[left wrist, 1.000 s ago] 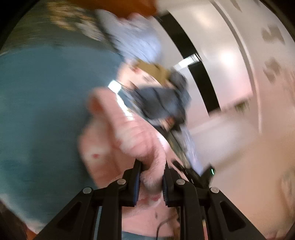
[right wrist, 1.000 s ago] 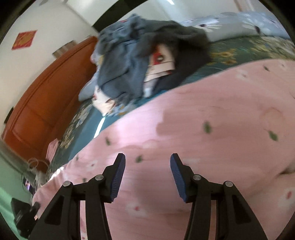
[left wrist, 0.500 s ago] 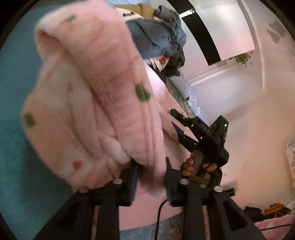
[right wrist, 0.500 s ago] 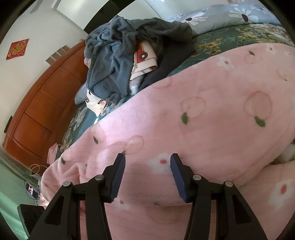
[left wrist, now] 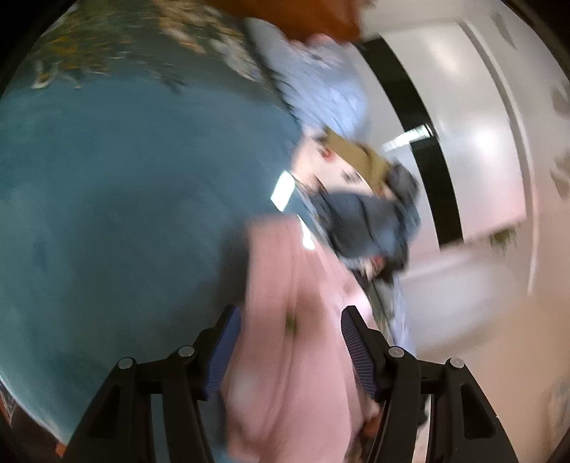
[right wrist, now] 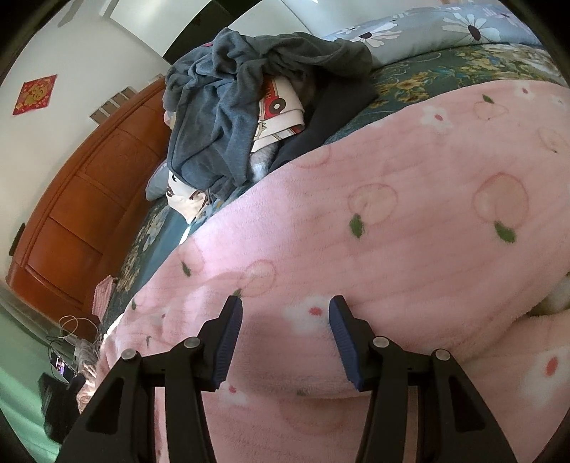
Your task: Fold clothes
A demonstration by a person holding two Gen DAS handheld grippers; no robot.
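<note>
A pink fleece garment (right wrist: pixel 409 220) with peach and flower prints lies folded over on the bed and fills the right wrist view. My right gripper (right wrist: pixel 285 334) is open and empty just above its fold. In the blurred left wrist view the same pink garment (left wrist: pixel 295 320) lies on the teal bedspread (left wrist: pixel 124 213). My left gripper (left wrist: pixel 288 352) is open, its jaws standing wide on either side of the cloth without pinching it.
A heap of unfolded clothes, grey-blue on top (right wrist: pixel 228 99), sits further up the bed; it shows in the left wrist view (left wrist: pixel 367 220) too. A floral pillow (right wrist: pixel 445 28) lies behind it. An orange wooden headboard (right wrist: pixel 82 199) stands at the left.
My left gripper was shut on a raised bunch of the pink garment; now it has opened and the cloth lies down on the bed. My right gripper stayed open over the garment.
</note>
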